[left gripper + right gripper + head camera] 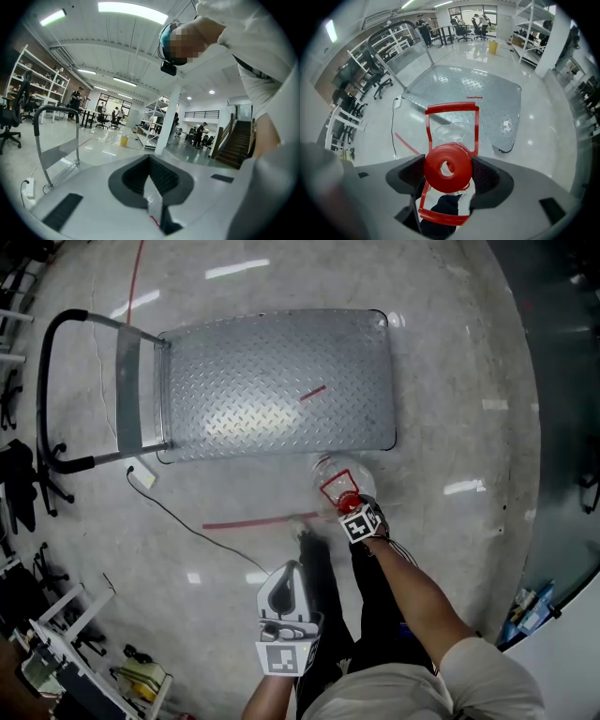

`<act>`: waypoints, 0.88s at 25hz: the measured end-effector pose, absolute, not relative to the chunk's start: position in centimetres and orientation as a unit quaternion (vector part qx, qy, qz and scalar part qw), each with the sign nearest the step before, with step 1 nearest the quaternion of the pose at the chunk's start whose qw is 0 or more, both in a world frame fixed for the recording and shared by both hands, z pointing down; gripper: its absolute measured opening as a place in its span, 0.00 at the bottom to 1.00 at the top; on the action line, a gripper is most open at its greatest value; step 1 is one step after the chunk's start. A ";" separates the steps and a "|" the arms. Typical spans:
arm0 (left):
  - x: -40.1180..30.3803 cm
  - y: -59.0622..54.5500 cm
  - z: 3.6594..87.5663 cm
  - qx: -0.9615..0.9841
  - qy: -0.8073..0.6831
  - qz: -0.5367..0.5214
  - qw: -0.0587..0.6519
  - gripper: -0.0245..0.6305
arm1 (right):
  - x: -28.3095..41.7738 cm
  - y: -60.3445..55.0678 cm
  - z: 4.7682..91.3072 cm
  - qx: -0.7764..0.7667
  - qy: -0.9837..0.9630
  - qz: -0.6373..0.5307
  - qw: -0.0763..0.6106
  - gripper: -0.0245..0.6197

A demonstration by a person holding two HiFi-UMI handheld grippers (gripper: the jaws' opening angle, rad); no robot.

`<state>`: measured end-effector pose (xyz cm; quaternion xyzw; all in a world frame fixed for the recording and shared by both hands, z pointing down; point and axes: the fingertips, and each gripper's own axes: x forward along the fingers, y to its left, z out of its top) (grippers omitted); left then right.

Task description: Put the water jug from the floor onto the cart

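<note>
The jug (330, 470) is of clear plastic with a red cap (446, 168) that has a hole in the middle and a thin red carrying frame (452, 108), and it stands on the floor, upright as far as this steep view lets me judge, just beside the near right corner of the cart (272, 381). The cart is a low flat platform with a grey patterned metal deck, a black edge and a black tube handle (45, 381) at its left end, and a short red mark lies on the deck.
</note>
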<state>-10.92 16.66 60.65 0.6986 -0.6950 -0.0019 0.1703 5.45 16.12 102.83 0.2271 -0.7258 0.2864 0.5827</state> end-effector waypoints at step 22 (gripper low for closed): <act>-12.2 13.6 45.9 0.758 -0.641 -0.090 0.077 0.04 | 6.3 10.0 80.3 0.292 -0.729 0.311 0.535 0.51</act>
